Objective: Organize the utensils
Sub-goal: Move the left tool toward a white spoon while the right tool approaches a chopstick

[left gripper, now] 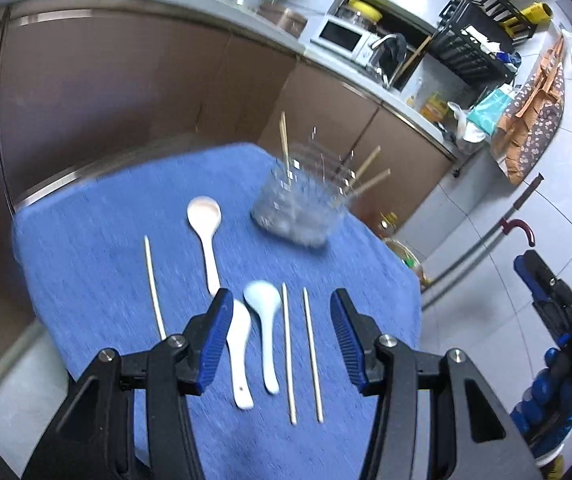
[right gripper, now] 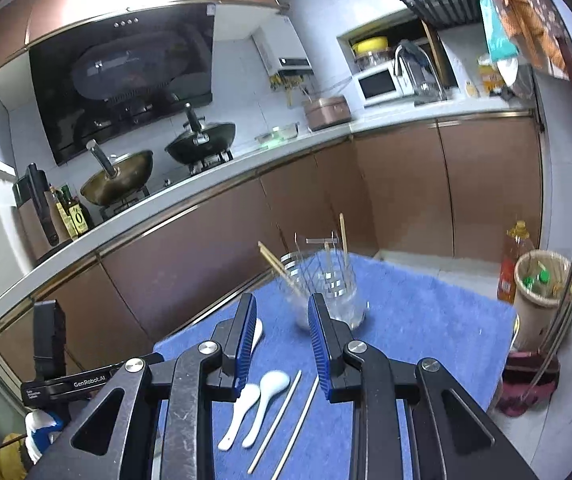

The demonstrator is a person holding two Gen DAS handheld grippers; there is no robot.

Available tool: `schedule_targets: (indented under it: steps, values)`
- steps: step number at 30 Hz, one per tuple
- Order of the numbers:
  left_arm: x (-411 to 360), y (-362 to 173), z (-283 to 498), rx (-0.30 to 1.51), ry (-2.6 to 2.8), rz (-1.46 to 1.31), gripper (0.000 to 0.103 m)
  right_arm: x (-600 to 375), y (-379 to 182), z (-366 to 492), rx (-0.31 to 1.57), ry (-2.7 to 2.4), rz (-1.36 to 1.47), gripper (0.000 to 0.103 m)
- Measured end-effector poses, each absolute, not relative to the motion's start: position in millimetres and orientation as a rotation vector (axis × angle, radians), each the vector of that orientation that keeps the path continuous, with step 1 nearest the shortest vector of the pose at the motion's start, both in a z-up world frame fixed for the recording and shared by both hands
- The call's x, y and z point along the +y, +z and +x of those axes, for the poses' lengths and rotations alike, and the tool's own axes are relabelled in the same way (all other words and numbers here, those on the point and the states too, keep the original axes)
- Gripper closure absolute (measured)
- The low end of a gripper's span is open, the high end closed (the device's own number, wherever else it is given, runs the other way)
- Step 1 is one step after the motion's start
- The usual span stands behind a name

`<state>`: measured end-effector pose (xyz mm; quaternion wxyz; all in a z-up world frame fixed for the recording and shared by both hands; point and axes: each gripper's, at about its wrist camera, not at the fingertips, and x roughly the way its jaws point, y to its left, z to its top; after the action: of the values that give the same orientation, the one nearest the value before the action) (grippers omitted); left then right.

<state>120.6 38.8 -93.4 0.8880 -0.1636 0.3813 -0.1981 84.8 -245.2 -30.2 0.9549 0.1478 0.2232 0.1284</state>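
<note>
On a table under a blue cloth (left gripper: 86, 248) lie a wooden spoon (left gripper: 206, 232), a white spoon (left gripper: 240, 364), a pale blue spoon (left gripper: 264, 320), a pair of chopsticks (left gripper: 287, 352) and one lone chopstick (left gripper: 154, 288) at the left. A clear glass holder (left gripper: 297, 204) at the far edge has a few chopsticks standing in it. My left gripper (left gripper: 282, 320) hovers open above the two small spoons, holding nothing. My right gripper (right gripper: 282, 340) hangs over the cloth short of the holder (right gripper: 325, 296), its jaws narrowly apart and empty. The two spoons (right gripper: 254, 404) and the chopsticks (right gripper: 286, 424) lie below it.
Brown cabinets (right gripper: 405, 184) and a counter with woks (right gripper: 202, 140) run behind the table. On the floor to the right stand a bin of bottles (right gripper: 541, 284) and an oil bottle (right gripper: 511, 264). The right gripper's body (left gripper: 557, 300) shows beyond the table's right edge.
</note>
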Motion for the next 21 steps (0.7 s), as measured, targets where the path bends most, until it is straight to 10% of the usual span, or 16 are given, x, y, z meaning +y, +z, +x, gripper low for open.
schedule_targets:
  steps: [21]
  values:
    - [56.0,-218.0,199.2,1.141,-0.420,-0.679,0.055,-228.1,-134.6,168.3,0.813,0.315,0.310,0.078]
